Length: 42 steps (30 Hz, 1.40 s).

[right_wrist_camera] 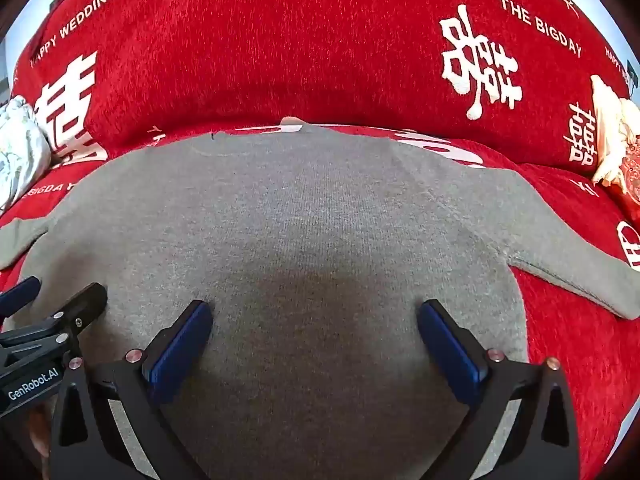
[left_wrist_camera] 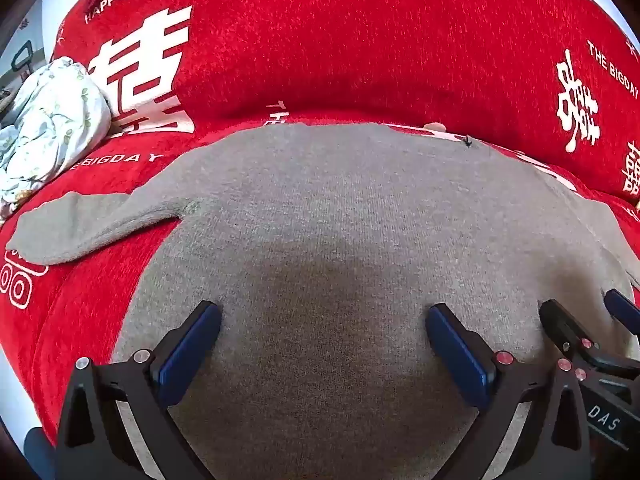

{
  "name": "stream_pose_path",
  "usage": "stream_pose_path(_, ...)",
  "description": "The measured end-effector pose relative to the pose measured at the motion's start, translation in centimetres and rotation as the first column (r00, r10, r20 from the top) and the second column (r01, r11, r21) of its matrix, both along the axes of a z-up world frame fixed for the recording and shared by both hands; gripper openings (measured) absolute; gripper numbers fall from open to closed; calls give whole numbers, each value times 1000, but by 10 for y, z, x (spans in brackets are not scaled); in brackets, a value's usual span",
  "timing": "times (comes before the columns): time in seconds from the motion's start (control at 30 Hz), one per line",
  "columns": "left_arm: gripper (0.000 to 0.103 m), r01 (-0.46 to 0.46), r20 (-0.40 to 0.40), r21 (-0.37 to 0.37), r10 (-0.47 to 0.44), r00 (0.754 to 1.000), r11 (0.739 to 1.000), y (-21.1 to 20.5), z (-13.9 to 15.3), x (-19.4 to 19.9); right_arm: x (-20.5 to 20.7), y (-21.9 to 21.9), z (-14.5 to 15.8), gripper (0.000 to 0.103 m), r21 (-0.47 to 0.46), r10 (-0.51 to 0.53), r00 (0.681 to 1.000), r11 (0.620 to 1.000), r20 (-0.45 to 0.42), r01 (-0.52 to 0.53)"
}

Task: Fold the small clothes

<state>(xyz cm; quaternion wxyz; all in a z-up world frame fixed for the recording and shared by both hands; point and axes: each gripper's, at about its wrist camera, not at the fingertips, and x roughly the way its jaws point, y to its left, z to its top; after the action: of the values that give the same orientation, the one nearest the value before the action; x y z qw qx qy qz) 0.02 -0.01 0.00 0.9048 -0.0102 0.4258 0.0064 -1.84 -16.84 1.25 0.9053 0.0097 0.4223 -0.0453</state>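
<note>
A small grey knit sweater (left_wrist_camera: 340, 208) lies spread flat on a red sofa cover (left_wrist_camera: 320, 40). One sleeve (left_wrist_camera: 92, 224) sticks out to the left in the left wrist view. The other sleeve (right_wrist_camera: 560, 248) runs off to the right in the right wrist view. My left gripper (left_wrist_camera: 322, 316) hovers over the sweater's lower body, open, with only flat cloth between its blue pads. My right gripper (right_wrist_camera: 314, 312) stands beside it over the same grey sweater (right_wrist_camera: 312, 208), also open and holding nothing. Each gripper shows at the other view's edge, the right gripper (left_wrist_camera: 580, 312) at the right and the left gripper (right_wrist_camera: 60, 290) at the left.
A crumpled pale floral garment (left_wrist_camera: 52, 124) lies at the sofa's left end. A cream and red tasselled cushion (right_wrist_camera: 616, 148) sits at the right end. The red sofa cover (right_wrist_camera: 280, 40), printed with white characters and lettering, rises as a backrest behind the sweater.
</note>
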Motion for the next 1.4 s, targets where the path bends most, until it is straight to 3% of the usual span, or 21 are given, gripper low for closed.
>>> stream_pose_path(0.27, 103, -10, 1, 14, 10, 1000, 1000, 4, 1, 1, -3, 2, 0, 103, -32, 14, 1000, 999, 4, -14)
stream_pose_path(0.47, 103, -19, -3, 19, 19, 1000, 1000, 1, -1, -1, -3, 2, 0, 103, 24, 11, 1000, 1000, -18, -11)
stream_pose_path(0.77, 103, -13, 21, 11, 13, 1000, 1000, 3, -2, -7, -10, 8, 0, 103, -9, 10, 1000, 1000, 5, -10)
stream_pose_path(1.4, 103, -19, 19, 11, 19, 1000, 1000, 0, 1, -5, -8, 3, 3, 103, 8, 3, 1000, 1000, -16, -3)
